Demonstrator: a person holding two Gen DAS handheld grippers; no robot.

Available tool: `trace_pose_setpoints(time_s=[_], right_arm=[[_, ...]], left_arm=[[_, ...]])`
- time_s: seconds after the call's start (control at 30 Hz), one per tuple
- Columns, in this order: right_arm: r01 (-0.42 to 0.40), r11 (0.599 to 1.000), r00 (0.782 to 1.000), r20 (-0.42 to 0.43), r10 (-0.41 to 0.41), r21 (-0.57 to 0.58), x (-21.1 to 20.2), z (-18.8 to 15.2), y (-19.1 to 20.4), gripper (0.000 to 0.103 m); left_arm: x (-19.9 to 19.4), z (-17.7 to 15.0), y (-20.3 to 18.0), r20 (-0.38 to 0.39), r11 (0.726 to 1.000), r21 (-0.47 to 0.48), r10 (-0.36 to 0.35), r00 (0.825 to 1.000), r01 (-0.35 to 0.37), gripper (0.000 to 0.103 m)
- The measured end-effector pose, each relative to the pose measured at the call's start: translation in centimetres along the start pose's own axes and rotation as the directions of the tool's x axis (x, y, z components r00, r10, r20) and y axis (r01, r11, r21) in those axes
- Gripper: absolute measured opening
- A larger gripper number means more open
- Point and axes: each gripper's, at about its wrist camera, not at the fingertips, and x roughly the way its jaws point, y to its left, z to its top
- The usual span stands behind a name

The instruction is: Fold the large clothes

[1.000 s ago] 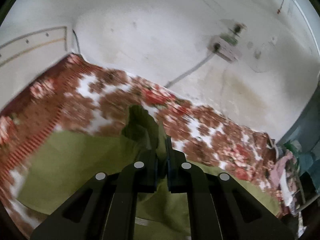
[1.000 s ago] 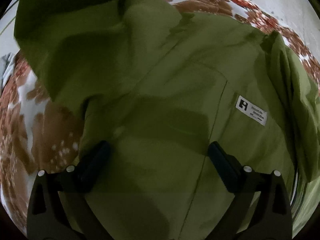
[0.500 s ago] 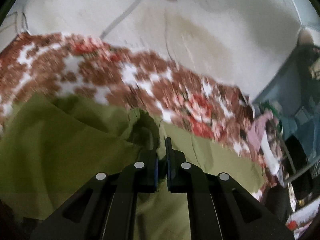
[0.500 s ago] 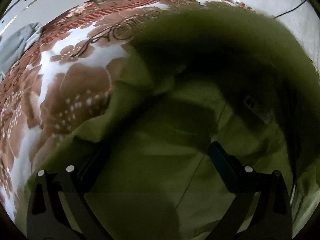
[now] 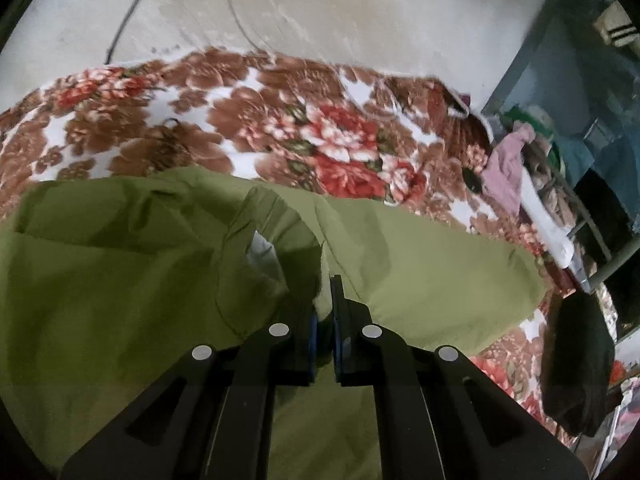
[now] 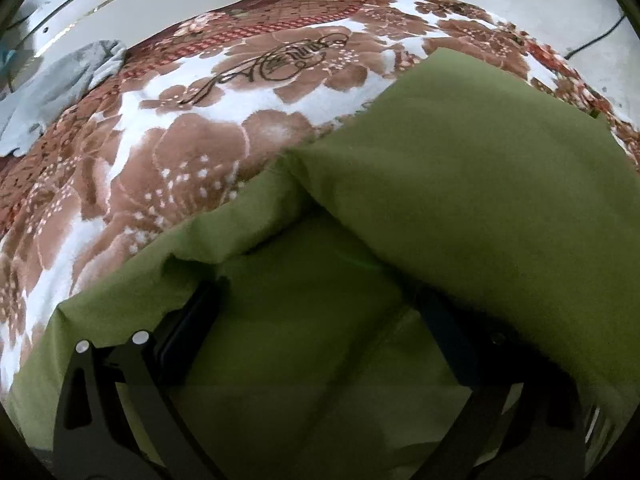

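Olive garment lies on the floral bed. Left hand-held gripper is clamped on a fold; right hand-held gripper stands apart, pinning cloth. I should lay the flap toward 3 o'clock, edges aligned, before releasing.

From each wrist we look steeply down along the fingers, close over the green garment on the floral blanket, which both our views share beneath white walls.
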Motion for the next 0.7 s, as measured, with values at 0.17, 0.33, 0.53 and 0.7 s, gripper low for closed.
trace_pose_setpoints(time_s=[0.17, 0.33, 0.53, 0.7], right_arm=[[-0.032, 0.999, 0.999, 0.002, 0.033, -0.006, -0.2, -0.3, -0.3, 0.099], [-0.06, 0.998, 0.998, 0.016, 0.06, -0.01, -0.4, -0.6, -0.6, 0.099], [-0.073, 0.997, 0.996, 0.057, 0.073, 0.009, -0.9, -1.4, -0.6, 0.099], [-0.154, 0.987, 0.986, 0.074, 0.15, 0.046, -1.4, -1.6, -1.7, 0.099]], left_arm=[[4.3, 0.6, -3.5, -0.049, 0.994, 0.102, 0.03, 0.998, -0.025, 0.005], [9.0, -2.6, -3.9, -0.168, 0.993, 0.114, 0.018, 0.986, 0.001, 0.005], [12.3, -5.5, -4.7, -0.187, 0.973, 0.222, 0.112, 0.976, -0.069, 0.007], [14.7, -7.0, -7.3, -0.212, 0.934, 0.344, 0.183, 0.96, -0.102, 0.04]])
